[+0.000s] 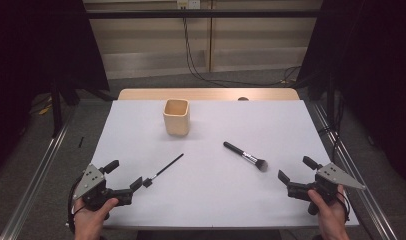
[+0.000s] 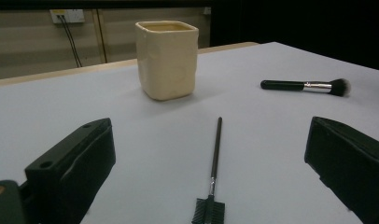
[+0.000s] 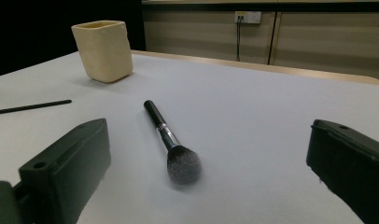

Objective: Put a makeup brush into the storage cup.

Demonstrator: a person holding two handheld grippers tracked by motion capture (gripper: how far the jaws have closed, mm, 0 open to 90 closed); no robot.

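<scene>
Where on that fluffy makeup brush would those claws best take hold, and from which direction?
On the black handle of the makeup brush, not the soft bristles. It lies flat, bristle end toward the open right gripper, so coming from above, fingers straddling the slim handle crosswise, seems best.

this is looking like a lab recording setup — black curtains (image 1: 36,45) hanging at both sides, metal rails (image 1: 33,170) flanking the white-covered surface (image 1: 211,200), cables (image 1: 201,70) trailing from a wall socket (image 1: 187,4).
</scene>
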